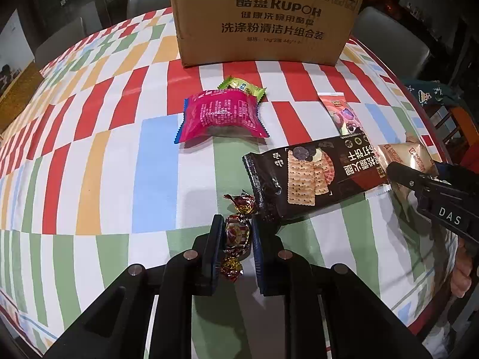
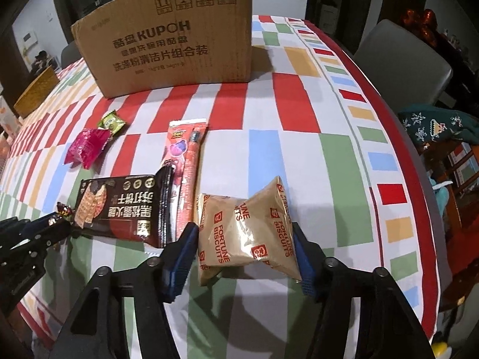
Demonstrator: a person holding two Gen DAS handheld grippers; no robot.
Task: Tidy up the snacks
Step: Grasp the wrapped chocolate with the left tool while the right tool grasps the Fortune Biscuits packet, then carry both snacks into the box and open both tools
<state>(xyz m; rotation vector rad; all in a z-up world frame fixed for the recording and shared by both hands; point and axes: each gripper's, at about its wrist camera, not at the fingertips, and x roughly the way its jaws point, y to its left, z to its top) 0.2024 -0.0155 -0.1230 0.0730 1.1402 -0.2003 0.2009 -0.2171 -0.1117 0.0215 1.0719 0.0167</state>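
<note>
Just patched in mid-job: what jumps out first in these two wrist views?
The big cardboard box stands at the far side of the bright checkered tablecloth, with snack packets scattered in front of it. The left tool is closed around a red-gold wrapped candy, next to the dark cracker packet. The right tool straddles the tan Fortune Biscuits bag, its fingers at both sides.

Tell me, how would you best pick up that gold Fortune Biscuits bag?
Grip the Fortune Biscuits bag across its puffy middle, coming from the near side with one finger on each side edge. It lies flat, pinched at its waist, and the right tool already straddles it that way, though I can't tell whether the pads touch.
</note>
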